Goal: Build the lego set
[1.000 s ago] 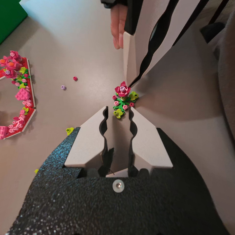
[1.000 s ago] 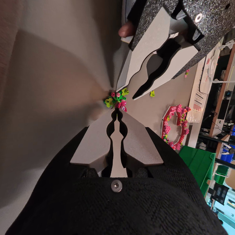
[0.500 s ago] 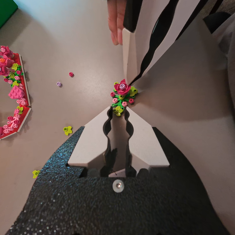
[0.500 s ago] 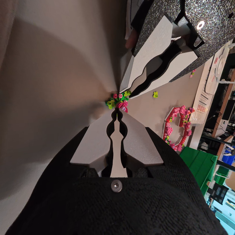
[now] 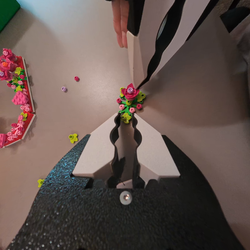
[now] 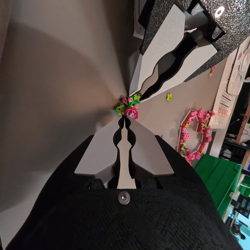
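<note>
A small flower cluster (image 5: pixel 128 104) lies on the grey table (image 5: pixel 81 40): a green stem piece with pink and magenta studs, lime leaves and a magenta rose (image 5: pixel 130 92) on top. My left gripper (image 5: pixel 126 115) has its tips closed on the lime leaf (image 5: pixel 125 118) at the cluster's near end. My right gripper (image 6: pixel 124 116) is shut, its tips touching the cluster just beside the rose (image 6: pixel 131 113). In the left wrist view the right gripper's fingers (image 5: pixel 136 67) come down from above onto the rose. In the right wrist view the left gripper's fingers (image 6: pixel 155 60) reach in from the upper right.
A red heart-shaped frame covered in pink flowers (image 5: pixel 20 94) lies at the left, and shows in the right wrist view (image 6: pixel 194 132). Loose pieces lie nearby: a magenta stud (image 5: pixel 76 78), a lilac stud (image 5: pixel 63 88), lime flowers (image 5: pixel 73 138). A green bin (image 6: pixel 219 179) and a person's hand (image 5: pixel 121 24) are nearby. The grippers are tip to tip, or close to it. About 10 cm separates my left fingertips from the magenta stud (image 5: pixel 76 78).
My left gripper moved forward to the cluster and narrowed its jaws around the lime leaf. The right gripper stayed shut at the rose.
</note>
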